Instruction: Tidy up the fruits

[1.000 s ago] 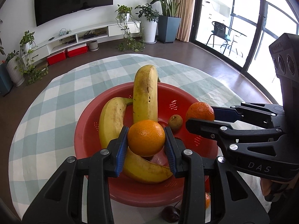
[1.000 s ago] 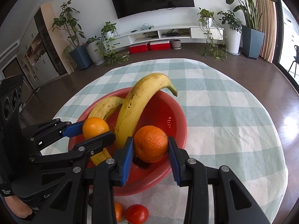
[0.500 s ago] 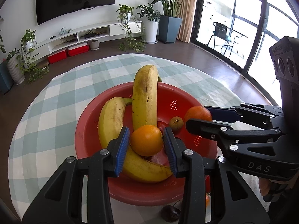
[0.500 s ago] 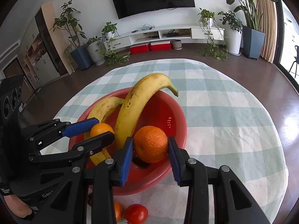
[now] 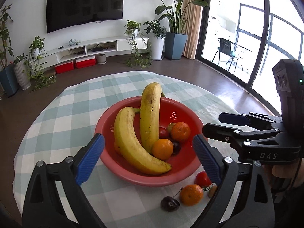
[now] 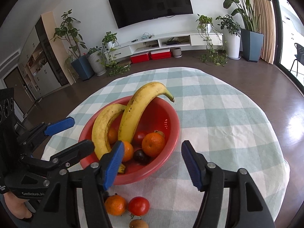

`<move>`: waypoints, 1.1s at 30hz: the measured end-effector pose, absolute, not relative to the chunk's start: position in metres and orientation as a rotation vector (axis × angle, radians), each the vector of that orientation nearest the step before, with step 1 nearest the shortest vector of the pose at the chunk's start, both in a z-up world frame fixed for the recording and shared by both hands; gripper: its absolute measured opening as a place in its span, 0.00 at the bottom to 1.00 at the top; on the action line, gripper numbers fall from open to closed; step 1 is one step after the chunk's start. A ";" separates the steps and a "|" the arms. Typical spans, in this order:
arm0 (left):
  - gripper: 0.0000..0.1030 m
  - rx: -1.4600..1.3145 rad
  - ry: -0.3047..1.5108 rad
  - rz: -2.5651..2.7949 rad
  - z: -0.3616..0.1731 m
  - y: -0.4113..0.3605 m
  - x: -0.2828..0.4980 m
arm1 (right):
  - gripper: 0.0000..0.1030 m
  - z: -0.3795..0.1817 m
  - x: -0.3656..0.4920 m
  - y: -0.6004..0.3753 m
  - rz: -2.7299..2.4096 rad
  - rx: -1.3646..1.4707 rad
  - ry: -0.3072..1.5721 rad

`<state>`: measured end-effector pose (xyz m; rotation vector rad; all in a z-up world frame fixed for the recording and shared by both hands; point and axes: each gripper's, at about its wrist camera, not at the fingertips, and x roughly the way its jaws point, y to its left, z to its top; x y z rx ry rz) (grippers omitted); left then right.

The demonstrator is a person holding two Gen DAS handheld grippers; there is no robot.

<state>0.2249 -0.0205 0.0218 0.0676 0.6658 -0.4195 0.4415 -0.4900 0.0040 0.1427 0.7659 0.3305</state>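
**Mara:** Both grippers hang just short of the bowl, on the near side. Left gripper (image 5: pixel 148 159) has its jaws spread wide, having just been opening, nothing between them. Right gripper (image 6: pixel 150 163) has just been opening too, and its jaws stand apart with nothing in them.

**Tom:** So the two oranges are let go?

**Mara:** Yes. One orange (image 5: pixel 162 149) lies against the near banana (image 5: pixel 133 142), the other orange (image 5: pixel 180 132) a little further in, both down inside the red bowl (image 5: pixel 117 163).

**Tom:** What's left, then?

**Mara:** Closest to us, on the checked cloth (image 5: pixel 57 125) just in front of the bowl: a loose orange (image 5: pixel 191 194), a tomato (image 5: pixel 203 179), a dark cherry (image 5: pixel 170 204), and a kiwi (image 6: pixel 138 224) at the very edge of the right view.

**Tom:** How would you go about it?

**Mara:** I'd back clear of the rim first, then drop low onto one piece at a time. Round fruit rolls, so centre it between the pads and close gently, especially on the tomato. Beyond the oranges the taller banana (image 5: pixel 150 114) leans over the far rim; I'd set new fruit down on the open right side so it isn't knocked
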 end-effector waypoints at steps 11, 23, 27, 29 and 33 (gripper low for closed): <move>0.97 -0.004 0.745 -0.356 -0.018 0.022 0.135 | 0.75 -0.023 0.348 -0.507 0.322 0.245 0.767; 0.97 0.030 0.818 -0.361 -0.055 0.015 0.097 | 0.75 -0.050 0.321 -0.490 0.321 0.197 0.816; 0.97 0.050 0.827 -0.375 -0.051 0.012 0.105 | 0.73 -0.054 0.322 -0.489 0.319 0.184 0.823; 0.97 0.081 0.829 -0.397 -0.048 0.007 0.111 | 0.72 -0.056 0.322 -0.488 0.322 0.182 0.822; 0.97 0.153 0.861 -0.444 -0.043 -0.007 0.130 | 0.72 -0.057 0.322 -0.490 0.321 0.195 0.822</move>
